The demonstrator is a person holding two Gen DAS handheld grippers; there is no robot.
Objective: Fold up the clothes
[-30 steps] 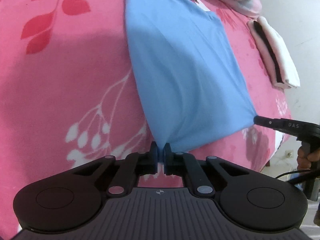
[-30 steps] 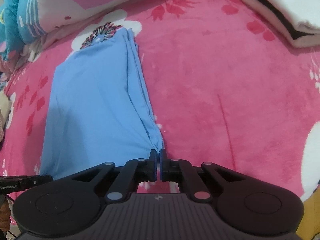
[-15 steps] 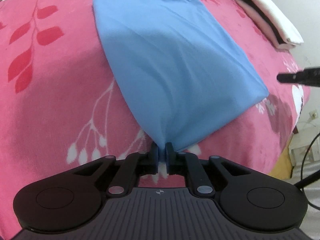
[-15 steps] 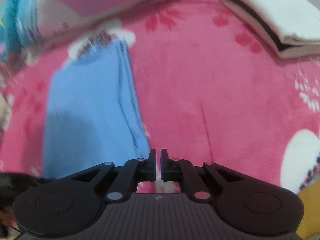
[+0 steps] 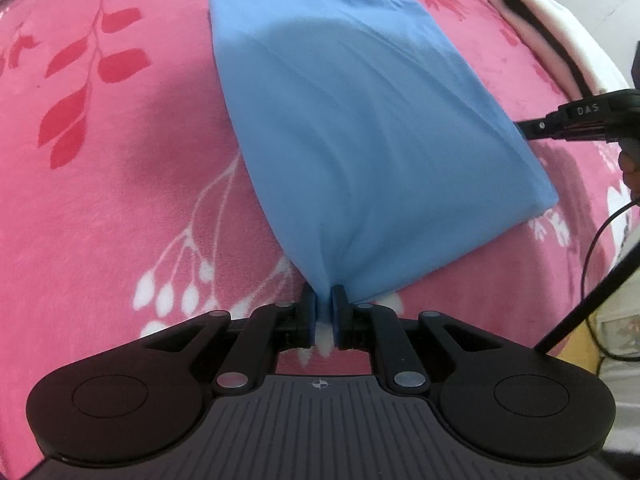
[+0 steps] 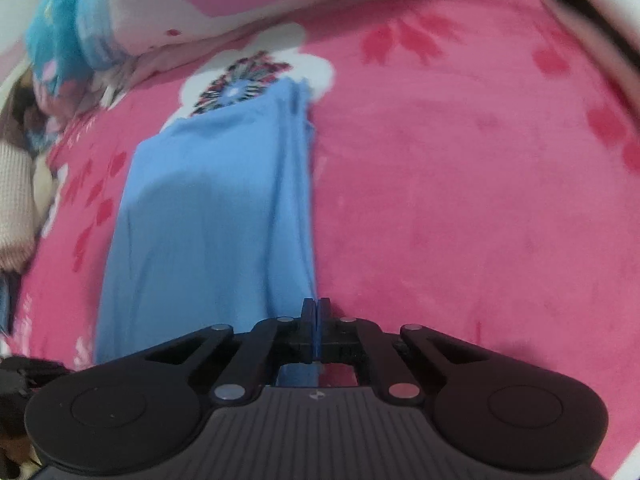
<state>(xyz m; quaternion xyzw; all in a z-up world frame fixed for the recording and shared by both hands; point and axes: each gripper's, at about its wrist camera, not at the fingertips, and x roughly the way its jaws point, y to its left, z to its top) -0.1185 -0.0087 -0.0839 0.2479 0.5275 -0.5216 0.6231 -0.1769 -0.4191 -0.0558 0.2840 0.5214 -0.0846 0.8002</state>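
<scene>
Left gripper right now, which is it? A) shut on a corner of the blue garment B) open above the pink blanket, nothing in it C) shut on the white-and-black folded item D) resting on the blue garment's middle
A: in the left wrist view, the left gripper has its pads pinched on the near corner of the blue garment, whose fabric gathers to a point between them.

Motion blur is smearing the whole right wrist view, softening the blue garment (image 6: pixel 208 240). The folded white garment (image 5: pixel 560 40) is running off the left wrist view's right edge.
</scene>
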